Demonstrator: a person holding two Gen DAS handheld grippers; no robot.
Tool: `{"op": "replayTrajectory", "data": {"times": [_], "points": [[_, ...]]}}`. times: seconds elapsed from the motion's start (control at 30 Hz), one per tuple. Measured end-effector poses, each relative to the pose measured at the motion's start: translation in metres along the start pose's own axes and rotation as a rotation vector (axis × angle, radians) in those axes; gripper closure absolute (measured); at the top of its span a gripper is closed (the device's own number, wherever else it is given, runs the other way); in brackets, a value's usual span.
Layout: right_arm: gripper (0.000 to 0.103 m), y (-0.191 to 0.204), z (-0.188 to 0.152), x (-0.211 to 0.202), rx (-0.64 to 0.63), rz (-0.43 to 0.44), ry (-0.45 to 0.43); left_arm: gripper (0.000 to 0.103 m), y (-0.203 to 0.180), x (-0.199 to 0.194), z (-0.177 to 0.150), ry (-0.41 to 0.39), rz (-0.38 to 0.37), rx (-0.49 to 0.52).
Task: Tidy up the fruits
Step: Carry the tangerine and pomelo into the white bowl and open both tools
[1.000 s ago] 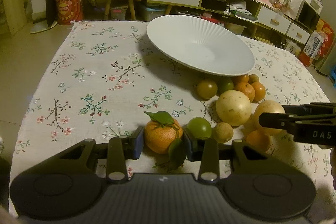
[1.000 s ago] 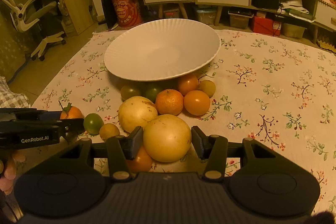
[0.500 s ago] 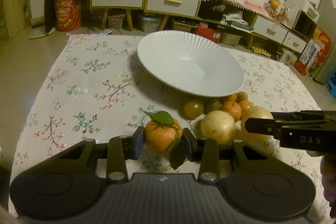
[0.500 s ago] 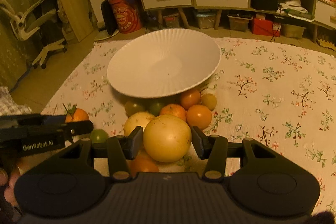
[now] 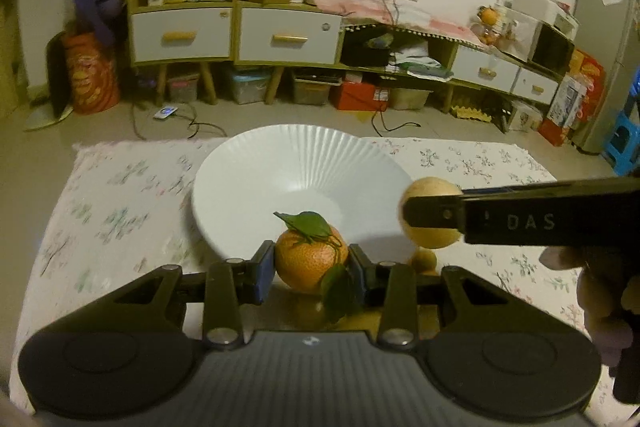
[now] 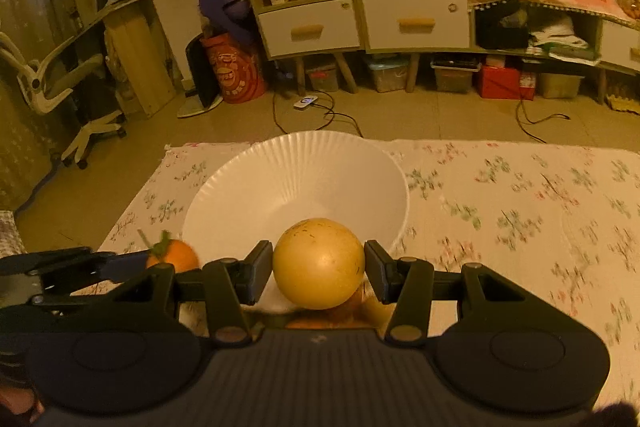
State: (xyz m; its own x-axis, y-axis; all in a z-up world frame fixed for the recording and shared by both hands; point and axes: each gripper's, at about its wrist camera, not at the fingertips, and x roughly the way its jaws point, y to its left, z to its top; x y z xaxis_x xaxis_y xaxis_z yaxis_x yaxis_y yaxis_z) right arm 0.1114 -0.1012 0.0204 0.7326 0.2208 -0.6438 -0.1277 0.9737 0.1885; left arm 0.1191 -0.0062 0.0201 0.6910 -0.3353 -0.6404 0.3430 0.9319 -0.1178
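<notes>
My left gripper is shut on an orange mandarin with green leaves and holds it in the air at the near rim of the white ribbed bowl. My right gripper is shut on a large yellow round fruit, also raised at the bowl's near rim. In the left wrist view the yellow fruit and the right gripper's finger show at the right. In the right wrist view the mandarin shows at the left. The bowl holds nothing.
The floral tablecloth covers the table. A small brown fruit and orange fruit peek from below the grippers. Cabinets with drawers and floor clutter stand beyond the table's far edge. An office chair stands at the left.
Both grippers have risen off the table with their fruits and moved forward to the bowl's near rim. The fruit pile has dropped mostly out of sight beneath them.
</notes>
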Motion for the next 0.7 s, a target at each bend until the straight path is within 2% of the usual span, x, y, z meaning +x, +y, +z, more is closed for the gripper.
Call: {"op": "replayTrajectory", "data": {"times": [0.07, 0.3, 0.7], "points": [[0.057, -0.004, 0.007, 0.011, -0.013, 0.015, 0.011, 0.062, 0.002, 0.014, 0.005, 0.011, -0.028, -0.004], [0.057, -0.013, 0.025, 0.037, -0.054, -0.001, 0.022, 0.062, 0.010, 0.051, 0.016, 0.041, -0.028, 0.027], [0.057, -0.017, 0.032, 0.051, -0.077, -0.024, 0.017, 0.062, 0.012, 0.075, 0.020, 0.065, -0.022, 0.061]]}}
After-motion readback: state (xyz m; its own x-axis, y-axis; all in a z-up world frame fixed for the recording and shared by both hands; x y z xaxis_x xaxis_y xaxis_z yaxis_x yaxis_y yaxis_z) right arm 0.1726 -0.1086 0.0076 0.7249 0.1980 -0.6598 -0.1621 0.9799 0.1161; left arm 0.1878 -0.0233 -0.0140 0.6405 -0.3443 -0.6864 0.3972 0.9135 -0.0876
